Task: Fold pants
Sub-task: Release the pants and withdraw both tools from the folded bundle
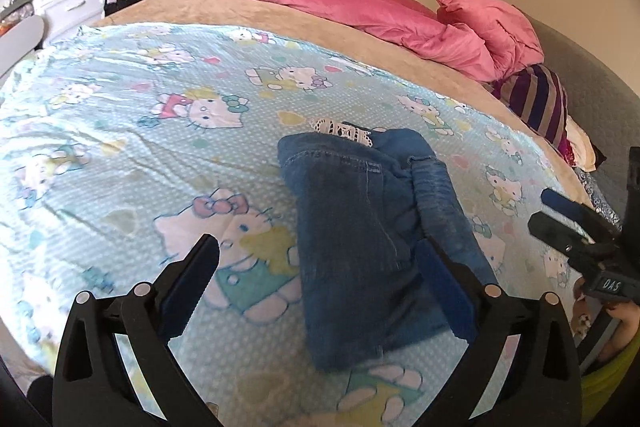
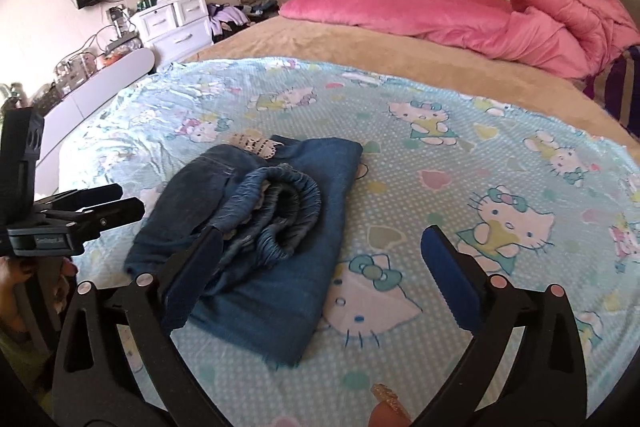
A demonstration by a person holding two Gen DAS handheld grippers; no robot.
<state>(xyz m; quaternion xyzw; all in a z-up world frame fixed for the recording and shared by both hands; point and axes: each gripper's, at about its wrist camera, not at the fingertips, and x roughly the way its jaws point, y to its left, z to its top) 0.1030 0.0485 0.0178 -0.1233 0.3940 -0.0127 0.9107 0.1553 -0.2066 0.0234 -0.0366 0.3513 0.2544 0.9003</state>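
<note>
The left hand-held gripper [image 1: 316, 267] hangs above the bed [image 1: 224, 9] with its jaws spread wide and nothing between the pads, its right finger over the near edge of the pants. The folded denim pants [image 2: 264, 239] lie in a compact bundle on the blue cartoon-cat sheet [image 2: 480, 155], elastic waistband bunched on top and a bit of white lace at the far end. The right hand-held gripper [image 2: 320, 247] is likewise released and empty, its left finger over the bundle's near side.
</note>
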